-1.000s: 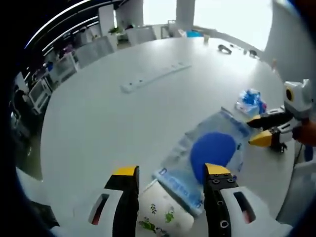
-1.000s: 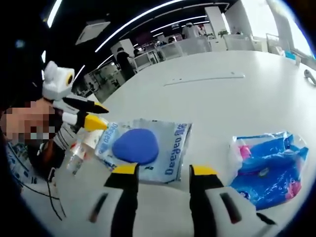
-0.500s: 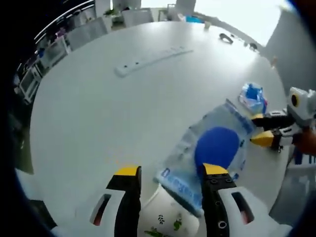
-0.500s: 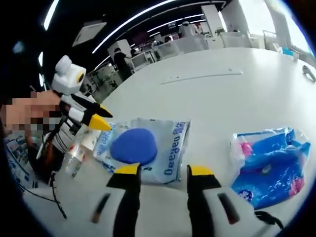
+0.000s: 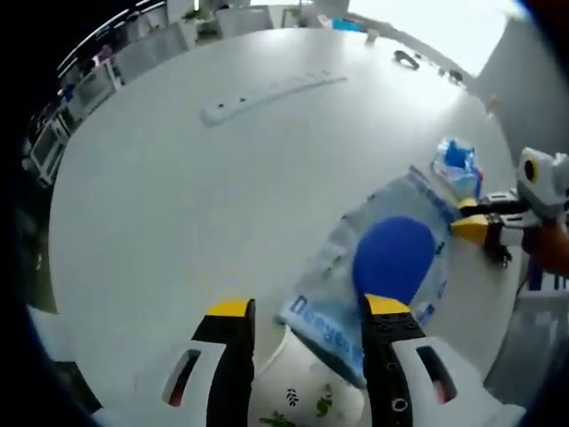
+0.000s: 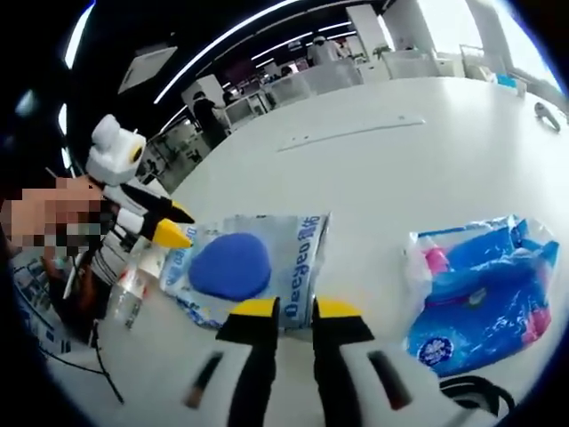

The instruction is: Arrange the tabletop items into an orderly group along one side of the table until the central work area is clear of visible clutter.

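The clear packet with the blue pad is being lain flat on the white table, lower centre of the right gripper view, lower right of centre in the left gripper view. It is a see-through plastic pouch w/ blue lettering along its edges and a rounded blue pad inside; it looks thin and floppy, so it is judged likely to sag or slide if gripped by one edge only.

Step in hand, as judged: the packet's near edge is being pinched by the right gripper, whose jaws are being brought nearly together at that printed edge; whether plastic is actually caught betw. them cannot be told. The next move is judged to call for a firm bite on the edge, then a drag or lift toward one side of the table, w/o crumpling.

A paper cup w/ leaf print is sitting betw. the jaws of the left gripper, bottom of that view; the jaws are standing apart, and contact w/ the cup cannot be told. A small plastic bottle is lying at the left, just beside the packet. A blue tissue pack is lying at the right, apart from the packet. A long white strip is lying in the upper part of the frame, well apart.
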A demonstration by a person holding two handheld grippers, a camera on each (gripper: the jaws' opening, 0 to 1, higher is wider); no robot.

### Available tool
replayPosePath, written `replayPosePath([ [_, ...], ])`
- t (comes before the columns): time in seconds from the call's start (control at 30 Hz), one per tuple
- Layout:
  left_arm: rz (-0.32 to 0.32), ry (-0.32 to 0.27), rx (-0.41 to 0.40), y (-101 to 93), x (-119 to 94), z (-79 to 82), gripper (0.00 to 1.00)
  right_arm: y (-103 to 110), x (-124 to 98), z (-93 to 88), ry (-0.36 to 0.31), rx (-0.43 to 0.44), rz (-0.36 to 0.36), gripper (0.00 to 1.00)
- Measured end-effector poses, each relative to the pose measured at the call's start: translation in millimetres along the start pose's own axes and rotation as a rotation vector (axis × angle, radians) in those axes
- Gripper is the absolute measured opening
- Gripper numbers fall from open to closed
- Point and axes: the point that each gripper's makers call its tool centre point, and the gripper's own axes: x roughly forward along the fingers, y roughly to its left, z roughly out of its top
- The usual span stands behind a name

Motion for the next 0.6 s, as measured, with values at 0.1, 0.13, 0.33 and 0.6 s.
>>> replayPosePath([
  [0.1, 0.001, 0.006, 0.001, 0.7, 1.4, -1.0, 0.44, -2.5, 0.1, -0.9, -0.004, 0.0, -0.008, 0.07],
  [0.13, 0.0, 0.006, 0.003, 0.7, 1.8, -1.2, 0.43, -2.1, 0.2, -1.2, -0.006, 0.002, -0.007, 0.06],
  [0.33, 0.007, 0.022, 0.012, 2.3, 4.2, -3.6, 0.43, -2.4, 1.7, -2.0, -0.007, -0.017, -0.02, 0.04],
  [0.6, 0.016, 0.055, 0.042, 4.5, 7.3, -5.8, 0.4, -2.3, 2.1, -1.9, -0.01, -0.01, -0.023, 0.03],
])
